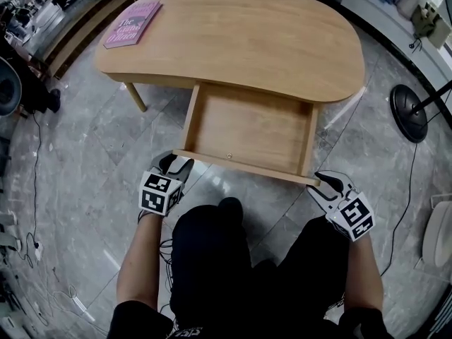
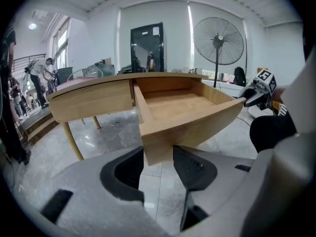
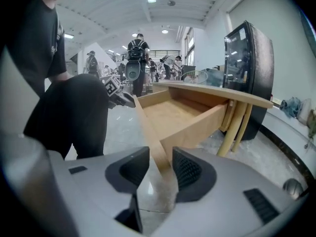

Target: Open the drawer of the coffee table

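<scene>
Wooden drawer (image 1: 247,129) is sitting pulled well out from under the bench (image 1: 247,41), open side up, front panel pointing at the person. Tbh it's looking pretty much open already.

Left claw (image 1: 173,162) is sitting at the drawer's front left corner. In the left gripper view that corner is filling the gap btw the pads (image 2: 195,164), wood touching both sides, so it's gripping the drawer there w/ jaws fairly wide. Right claw (image 1: 323,186) is hanging at the drawer's front right corner w/ the end of the front panel running btw its jaws. They're standing partway apart and a sliver of floor is showing beside one pad, so it's straddling the panel, not clamping it.

Other stuff, all relative to the drawer:
- Pink book (image 1: 133,22) is lying on the bench top, far side and off to the left.
- Black round fan base (image 1: 408,111) is standing on the grey marble floor (image 1: 85,189), well off to the right.
- Person's dark-trousered knees (image 1: 212,253) are crouching on the near side, btw the two claws.
- Ppl are standing around way beyond the drawer in the right gripper view, too small to say more.
</scene>
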Demonstrator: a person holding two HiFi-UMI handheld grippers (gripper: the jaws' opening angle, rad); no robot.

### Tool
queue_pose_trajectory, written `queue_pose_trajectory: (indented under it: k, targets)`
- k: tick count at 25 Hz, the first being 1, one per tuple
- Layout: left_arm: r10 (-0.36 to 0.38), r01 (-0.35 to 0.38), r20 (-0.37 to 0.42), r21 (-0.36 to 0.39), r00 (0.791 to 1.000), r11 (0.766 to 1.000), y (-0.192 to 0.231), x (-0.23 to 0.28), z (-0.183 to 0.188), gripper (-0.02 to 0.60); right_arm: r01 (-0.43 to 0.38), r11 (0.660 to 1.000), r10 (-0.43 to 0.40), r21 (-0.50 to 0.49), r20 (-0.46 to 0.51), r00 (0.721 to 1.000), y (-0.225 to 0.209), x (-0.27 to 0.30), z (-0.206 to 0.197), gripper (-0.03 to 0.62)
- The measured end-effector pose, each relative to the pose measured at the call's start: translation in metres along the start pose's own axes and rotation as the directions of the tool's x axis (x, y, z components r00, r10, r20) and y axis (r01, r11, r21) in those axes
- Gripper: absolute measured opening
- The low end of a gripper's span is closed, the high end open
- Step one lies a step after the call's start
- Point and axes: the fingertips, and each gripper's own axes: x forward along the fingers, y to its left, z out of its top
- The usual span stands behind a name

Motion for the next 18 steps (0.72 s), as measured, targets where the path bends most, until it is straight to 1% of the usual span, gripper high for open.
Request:
queue_pose_trajectory:
  k: [2, 4, 6, 11, 14, 18]
  targets:
    - [0.002, -0.002, -0.013, 0.045, 1.000, 0.999, -0.001, -0.001, 0.002, 0.195, -0.007, 0.998, 0.006, -0.056, -0.012, 1.000, 0.003, -0.001, 0.006, 0.150]
    - [-0.001, 0.004, -0.031, 0.090, 1.000, 0.996, -0.002, -0.001, 0.003, 0.198, -0.021, 0.993, 0.017, -0.112, -0.036, 0.999, 0.006, -0.001, 0.008, 0.132]
    - [-0.008, 0.014, -0.046, 0.115, 0.999, 0.993, -0.003, -0.002, 0.004, 0.198, -0.041, 0.989, 0.034, -0.144, -0.052, 0.998, 0.008, 0.000, 0.008, 0.119]
    - [-0.030, 0.034, -0.056, 0.071, 0.998, 0.997, -0.003, -0.003, 0.005, 0.190, -0.066, 0.982, 0.054, -0.175, -0.074, 0.996, 0.010, 0.001, 0.008, 0.106]
    - [-0.041, 0.045, -0.072, 0.060, 0.997, 0.997, -0.003, -0.005, -0.002, 0.190, -0.093, 0.978, 0.078, -0.188, -0.086, 0.993, 0.019, 0.003, 0.004, 0.100]
    - [-0.040, 0.044, -0.079, 0.047, 0.996, 0.998, -0.004, -0.004, -0.006, 0.191, -0.088, 0.984, 0.080, -0.155, -0.062, 0.995, 0.020, 0.004, 0.002, 0.103]
